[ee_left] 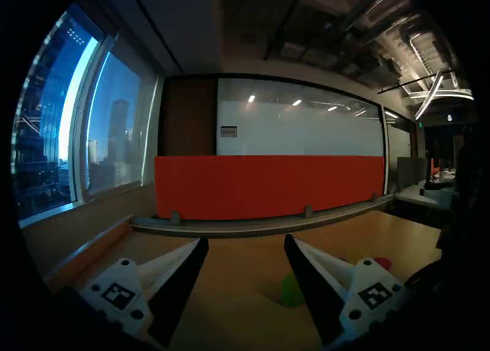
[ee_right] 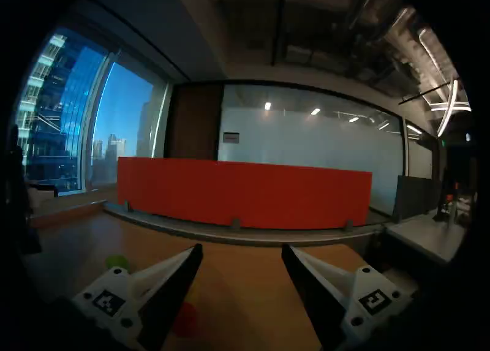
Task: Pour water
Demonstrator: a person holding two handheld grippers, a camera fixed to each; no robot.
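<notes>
Eight entries, dim office interior, largest first.

1. window point(ee_left: 92, 136): tall curved glazing on the left, blue sky and towers point(ee_left: 119, 130) beyond.
2. glazed wall point(ee_left: 300, 124): pale frosted pane at the back, with a dark wood panel point(ee_left: 187, 115) beside it.
3. divider point(ee_left: 269, 185): flat matte orange-red screen, upright in a grey rail point(ee_left: 245, 227) along the far edge of the tabletop.
4. tabletop point(ee_left: 245, 302): smooth warm wood; its near part is covered by the tools.
5. left tool point(ee_left: 245, 241): two white wedge fingers with black inner faces, spread wide, nothing between them. Each base carries a square marker tag point(ee_left: 118, 294).
6. right tool point(ee_right: 241, 248): same build, fingers likewise parted and empty, above the wood.
7. green item point(ee_left: 291, 290): small and rounded, on the tabletop just beside the right-hand finger in the left gripper view, which covers part of it. In the right gripper view it sits near the left-hand finger's base. It is too dim to tell whether it is a cup, or whether anything is in it.
8. red item point(ee_left: 383, 263): small and rounded, on the tabletop apart from the green item and half hidden behind the finger base. In the right gripper view it is a blurred red patch low beside the left-hand finger — shape and contents unclear.
</notes>
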